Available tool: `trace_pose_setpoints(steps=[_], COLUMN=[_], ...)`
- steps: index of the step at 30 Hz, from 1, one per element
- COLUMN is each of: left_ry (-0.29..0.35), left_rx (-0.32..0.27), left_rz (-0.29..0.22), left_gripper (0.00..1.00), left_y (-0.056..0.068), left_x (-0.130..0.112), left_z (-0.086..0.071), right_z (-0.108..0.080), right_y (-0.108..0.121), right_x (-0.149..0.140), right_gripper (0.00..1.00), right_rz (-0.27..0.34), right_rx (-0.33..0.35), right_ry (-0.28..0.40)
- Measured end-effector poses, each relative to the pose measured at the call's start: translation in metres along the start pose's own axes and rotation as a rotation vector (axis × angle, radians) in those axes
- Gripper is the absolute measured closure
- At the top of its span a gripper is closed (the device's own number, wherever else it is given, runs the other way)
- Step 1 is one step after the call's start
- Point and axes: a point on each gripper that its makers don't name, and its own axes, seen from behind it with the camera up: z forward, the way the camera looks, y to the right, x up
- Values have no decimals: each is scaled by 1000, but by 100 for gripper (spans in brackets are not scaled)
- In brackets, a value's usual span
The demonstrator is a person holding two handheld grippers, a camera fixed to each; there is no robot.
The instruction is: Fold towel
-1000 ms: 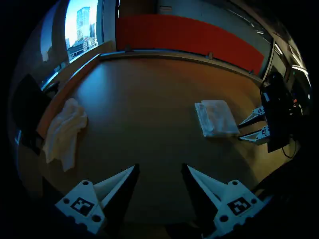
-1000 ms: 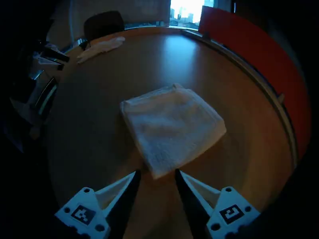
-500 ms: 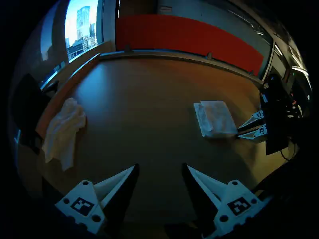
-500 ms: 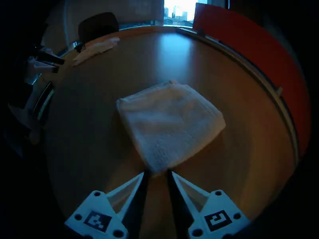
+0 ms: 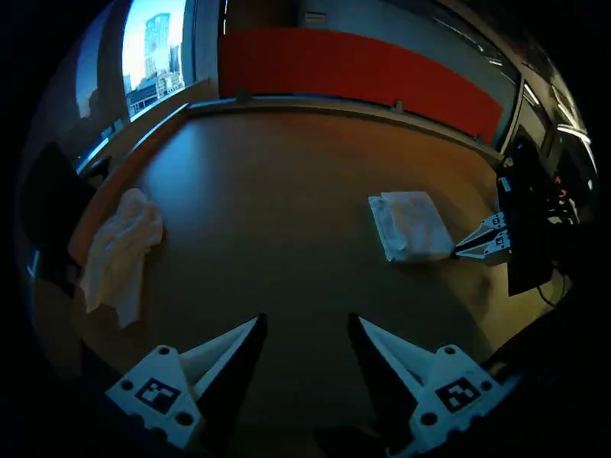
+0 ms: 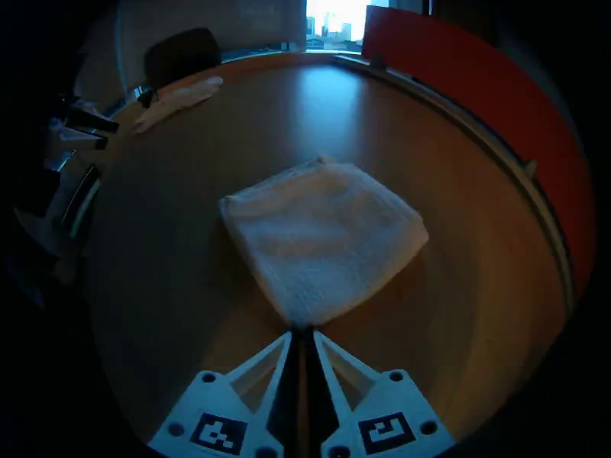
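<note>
table: dim wooden top below a window.
folded towel: lies flat, directly ahead of the right gripper, with its near corner at the tips.
right gripper: closed to a slit; whether it pinches the cloth is unclear.
left gripper: wide open, empty, well apart from it.

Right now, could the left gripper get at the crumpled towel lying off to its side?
Probably yes: the left gripper is open, and bare table lies between it and the crumpled towel, with nothing in the way.

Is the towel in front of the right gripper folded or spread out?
Folded: the towel lies as a compact thick square, with layered edges along one side.
</note>
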Motion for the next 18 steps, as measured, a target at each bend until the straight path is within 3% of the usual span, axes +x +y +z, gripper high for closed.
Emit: trace_pose_setpoints(steps=[5,18], left_ry=[3,39], left_rx=[-6,-22], left_rz=[1,19], left_gripper=[22,22], left_y=[1,5], left_x=[0,13], left_z=[0,-2], right_z=[-6,-36], right_y=[4,20], right_x=[10,73], right_gripper=[96,96], right_rz=[7,-68], right_rx=[-9,-46], right_ry=[14,104])
